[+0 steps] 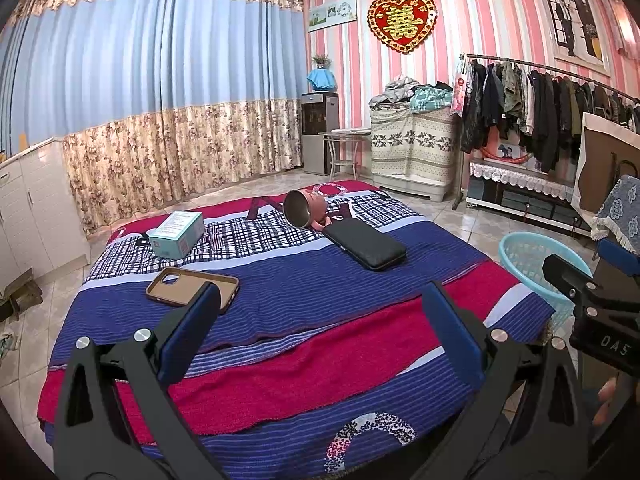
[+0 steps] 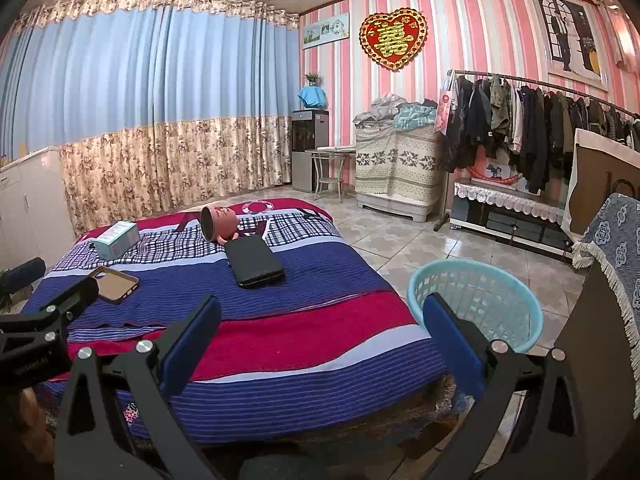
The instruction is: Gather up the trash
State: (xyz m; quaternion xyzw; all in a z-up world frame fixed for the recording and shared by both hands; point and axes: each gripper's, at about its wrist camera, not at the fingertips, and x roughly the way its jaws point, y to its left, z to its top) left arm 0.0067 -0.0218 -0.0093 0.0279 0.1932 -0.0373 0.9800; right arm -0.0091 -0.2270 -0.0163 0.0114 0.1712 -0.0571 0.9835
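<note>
1. Both grippers were hanging over the near end of a low table covered in a striped blue, red and white blanket [image 1: 320,344], and neither one was touching anything.
2. The left gripper [image 1: 320,332] had its blue-padded fingers spread wide apart with nothing between them, just blanket underneath.
3. Same deal with the right gripper [image 2: 320,340]: jaws wide open and empty, sitting over the table's near right corner.
4. The stuff to pick up was all further back on the blanket. A small teal and white box [image 1: 178,235] sat at the far left, and a brown phone case [image 1: 192,286] lay inner side up just in front of it, close to the left gripper's left finger.
5. A pink mug [image 1: 302,209] was tipped on its side near the far edge, mouth facing the camera, handle down at the right.
6. A black wallet-type case [image 1: 365,248] lay flat right beside the mug, its far corner up against the handle.
7. The light blue mesh basket [image 2: 476,300] stood on the tiled floor just off the table's right side, right past the right gripper's right finger.
</note>
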